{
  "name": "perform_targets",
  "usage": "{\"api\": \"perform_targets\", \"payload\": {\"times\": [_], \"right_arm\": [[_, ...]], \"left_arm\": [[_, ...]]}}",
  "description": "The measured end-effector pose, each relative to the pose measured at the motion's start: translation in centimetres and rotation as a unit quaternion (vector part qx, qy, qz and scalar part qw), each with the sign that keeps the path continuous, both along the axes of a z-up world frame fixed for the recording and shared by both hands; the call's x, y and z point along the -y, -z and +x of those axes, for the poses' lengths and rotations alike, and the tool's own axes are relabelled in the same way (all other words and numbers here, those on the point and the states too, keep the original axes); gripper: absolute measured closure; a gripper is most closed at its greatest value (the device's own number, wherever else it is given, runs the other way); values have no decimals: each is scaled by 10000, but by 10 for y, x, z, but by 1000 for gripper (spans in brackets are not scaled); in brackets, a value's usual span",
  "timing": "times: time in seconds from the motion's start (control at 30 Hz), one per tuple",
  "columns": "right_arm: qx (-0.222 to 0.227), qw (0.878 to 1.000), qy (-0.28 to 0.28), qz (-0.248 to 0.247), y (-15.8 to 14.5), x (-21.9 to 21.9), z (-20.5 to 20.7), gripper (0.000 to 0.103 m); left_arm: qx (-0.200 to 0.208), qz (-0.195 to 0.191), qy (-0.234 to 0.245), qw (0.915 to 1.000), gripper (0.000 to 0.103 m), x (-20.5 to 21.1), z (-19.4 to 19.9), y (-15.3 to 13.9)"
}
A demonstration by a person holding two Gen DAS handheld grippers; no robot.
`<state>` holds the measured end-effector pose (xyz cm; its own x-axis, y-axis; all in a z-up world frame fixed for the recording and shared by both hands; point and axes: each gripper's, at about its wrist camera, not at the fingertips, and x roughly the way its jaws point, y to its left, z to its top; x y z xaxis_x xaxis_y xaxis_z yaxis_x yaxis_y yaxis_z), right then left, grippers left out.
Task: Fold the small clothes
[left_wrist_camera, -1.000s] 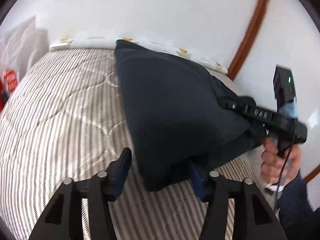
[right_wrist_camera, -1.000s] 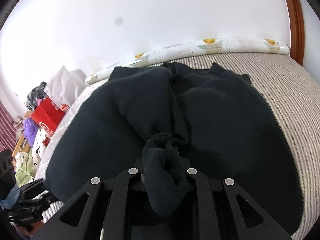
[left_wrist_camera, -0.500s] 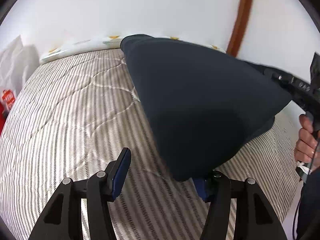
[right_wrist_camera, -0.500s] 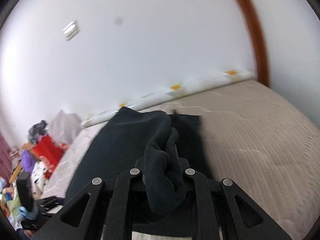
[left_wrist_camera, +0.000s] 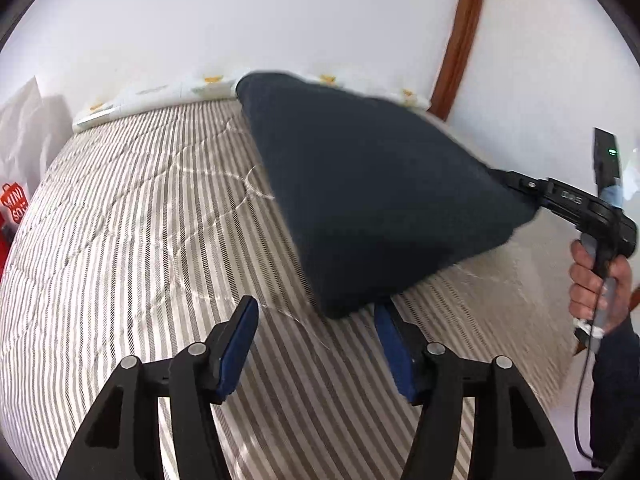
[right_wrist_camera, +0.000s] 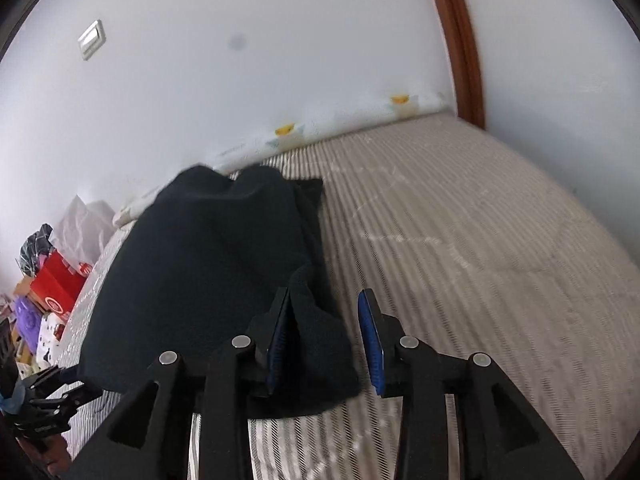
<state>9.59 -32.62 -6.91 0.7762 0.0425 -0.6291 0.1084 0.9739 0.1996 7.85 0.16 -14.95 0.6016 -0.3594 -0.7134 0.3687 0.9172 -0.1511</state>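
Note:
A dark navy garment (left_wrist_camera: 372, 200) lies on the striped bed (left_wrist_camera: 132, 248), folded over itself. In the right wrist view the garment (right_wrist_camera: 208, 272) spreads ahead and to the left, with a bunched corner between my jaws. My right gripper (right_wrist_camera: 325, 334) is open, the cloth loose between its blue pads. It also shows in the left wrist view (left_wrist_camera: 532, 196), at the garment's right corner. My left gripper (left_wrist_camera: 316, 344) is open and empty, just in front of the garment's near corner.
A white wall and a patterned white bolster (left_wrist_camera: 160, 92) run along the bed's far edge. A brown door frame (left_wrist_camera: 460, 36) stands at the right. A red box (right_wrist_camera: 56, 284) and piled clutter lie beyond the bed's left side.
My right gripper carried the garment's corner across and folded it over, then opened its jaws and let go. My left gripper stayed open and drew back slightly.

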Motion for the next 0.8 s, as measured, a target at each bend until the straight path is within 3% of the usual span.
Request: {"api": "perform_targets", "payload": {"times": [0.1,0.27,0.4,0.53,0.7,0.77,0.8], "right_arm": [[57,9997,-18,-231,-7,0,-2,69],[-443,9982,46,-401,20,-3,-5,69],[-612,9971,-19,-457,14,-2,-13,69],[-344,9971,-224,-640,-16,-10,-3,66],[-398,9964,-528,-524,-21,-24,42,64],[-601,9958,-497,-470,-9,-26,67,68],[-682,9955,-494,-445,-4,-27,74,87]], "left_arm": [[218,-255,64,9994,43,-2,-15,-16],[431,-264,-111,9987,40,2,-3,-33],[130,-17,-195,9997,39,7,24,-16],[-430,-293,-187,9985,34,4,36,15],[-287,-315,-226,9988,34,0,35,-3],[-141,-293,-261,9991,34,-2,38,-11],[-117,-260,-268,9992,34,-2,41,-13]]}}
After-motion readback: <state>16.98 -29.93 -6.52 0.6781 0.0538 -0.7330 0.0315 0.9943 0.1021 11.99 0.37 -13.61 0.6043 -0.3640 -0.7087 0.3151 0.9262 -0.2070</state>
